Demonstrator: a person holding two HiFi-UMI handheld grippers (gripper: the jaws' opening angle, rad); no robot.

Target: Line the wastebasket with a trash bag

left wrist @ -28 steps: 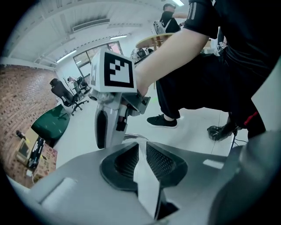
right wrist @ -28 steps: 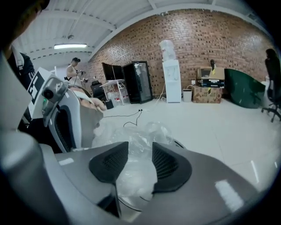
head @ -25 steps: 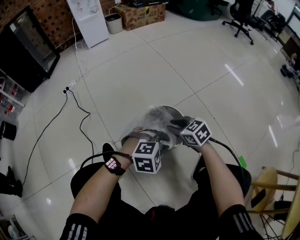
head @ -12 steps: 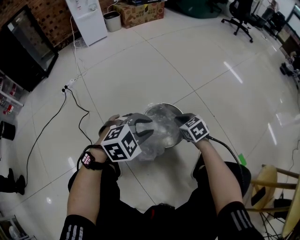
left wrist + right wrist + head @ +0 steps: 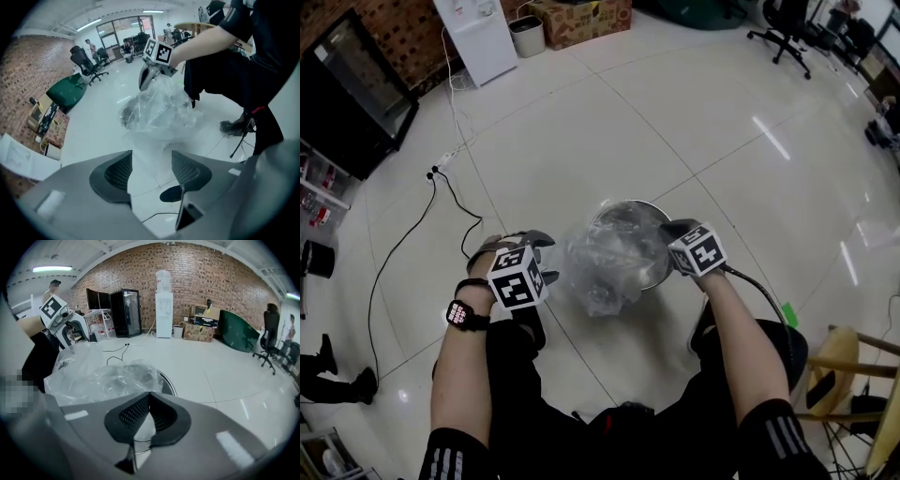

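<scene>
A round metal wastebasket (image 5: 623,204) stands on the white tile floor, with a clear trash bag (image 5: 602,267) crumpled over its mouth and spilling down its near-left side. My left gripper (image 5: 546,257) hovers just left of the bag. Its jaws have just been opening, and in the left gripper view (image 5: 151,158) a strip of film runs between the pads without being pressed. My right gripper (image 5: 673,234) sits at the basket's right rim. Seen in the right gripper view (image 5: 150,394), it is shut on the bag's edge, with the rim (image 5: 169,383) just beyond.
A power strip with a black cable (image 5: 441,172) lies on the floor to the left. A water dispenser (image 5: 478,37), a black cabinet (image 5: 356,103) and a cardboard box (image 5: 581,19) line the far wall. A wooden stool (image 5: 853,375) stands at the right, and my shoe (image 5: 532,326) is beside the basket.
My left gripper swung left, off the basket's near rim to its left side, and its jaws opened. The bag is pulled wider to the left. My right gripper closed at the right rim.
</scene>
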